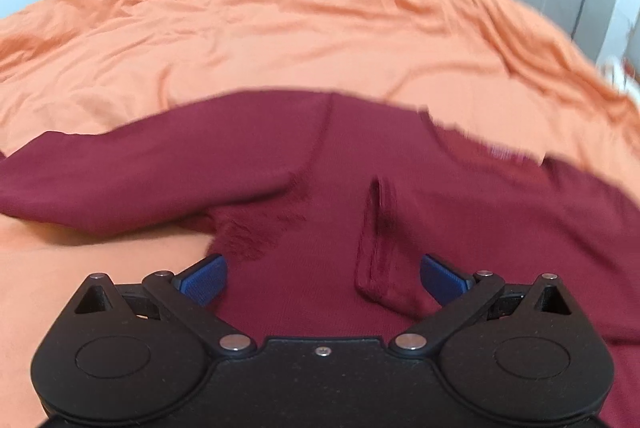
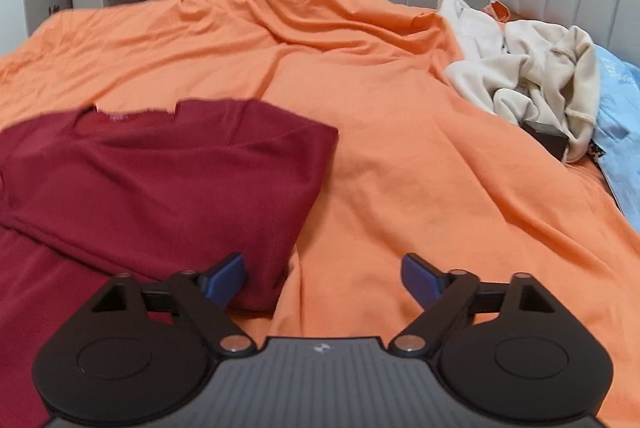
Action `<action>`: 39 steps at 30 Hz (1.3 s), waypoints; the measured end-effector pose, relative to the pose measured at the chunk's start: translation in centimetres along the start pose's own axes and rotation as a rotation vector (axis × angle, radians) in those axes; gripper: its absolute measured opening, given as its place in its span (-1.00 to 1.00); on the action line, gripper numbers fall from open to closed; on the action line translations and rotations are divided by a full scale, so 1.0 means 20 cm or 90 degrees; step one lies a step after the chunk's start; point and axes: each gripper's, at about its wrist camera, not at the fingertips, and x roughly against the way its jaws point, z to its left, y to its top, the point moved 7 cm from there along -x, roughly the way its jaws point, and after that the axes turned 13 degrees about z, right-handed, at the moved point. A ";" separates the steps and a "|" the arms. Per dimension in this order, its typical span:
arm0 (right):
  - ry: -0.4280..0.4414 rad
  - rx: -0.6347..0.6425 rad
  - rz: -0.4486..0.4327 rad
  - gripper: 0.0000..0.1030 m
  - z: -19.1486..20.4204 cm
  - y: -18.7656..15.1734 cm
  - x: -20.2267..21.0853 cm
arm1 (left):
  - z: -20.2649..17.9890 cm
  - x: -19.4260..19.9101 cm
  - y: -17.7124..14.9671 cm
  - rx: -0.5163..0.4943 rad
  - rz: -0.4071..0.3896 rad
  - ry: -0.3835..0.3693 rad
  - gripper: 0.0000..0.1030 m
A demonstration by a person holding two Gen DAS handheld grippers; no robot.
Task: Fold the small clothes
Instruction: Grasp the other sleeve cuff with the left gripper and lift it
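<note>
We find no text we can read. The neck label (image 2: 119, 116) inside the maroon shirt (image 2: 160, 180) shows only as a pale blur. The blue cloth (image 2: 618, 100) at the bed's right edge carries faint pale marks, too smeared for us to make out.

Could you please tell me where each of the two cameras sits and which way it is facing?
Left wrist: sits on the left gripper, low over the maroon shirt, facing across the orange sheet to grey cabinets; open blue fingers show.
Right wrist: sits on the right gripper, at the shirt's right edge, facing a beige pile; open fingers show.
Shared: shirt, sheet, cabinets.
</note>
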 end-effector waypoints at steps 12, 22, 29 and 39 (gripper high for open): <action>0.213 0.028 -0.108 1.00 0.16 0.03 0.28 | 0.64 0.47 0.06 0.123 -0.085 0.048 0.99; 0.236 0.148 -0.120 1.00 0.43 -0.02 0.31 | 1.43 0.55 0.04 0.334 -0.097 0.062 0.99; 0.231 0.169 -0.089 1.00 0.50 -0.06 0.24 | 1.63 0.46 0.07 0.444 -0.112 -0.060 0.99; 0.234 0.168 -0.071 1.00 0.48 -0.08 0.18 | 1.78 0.38 0.13 0.567 -0.207 -0.096 0.40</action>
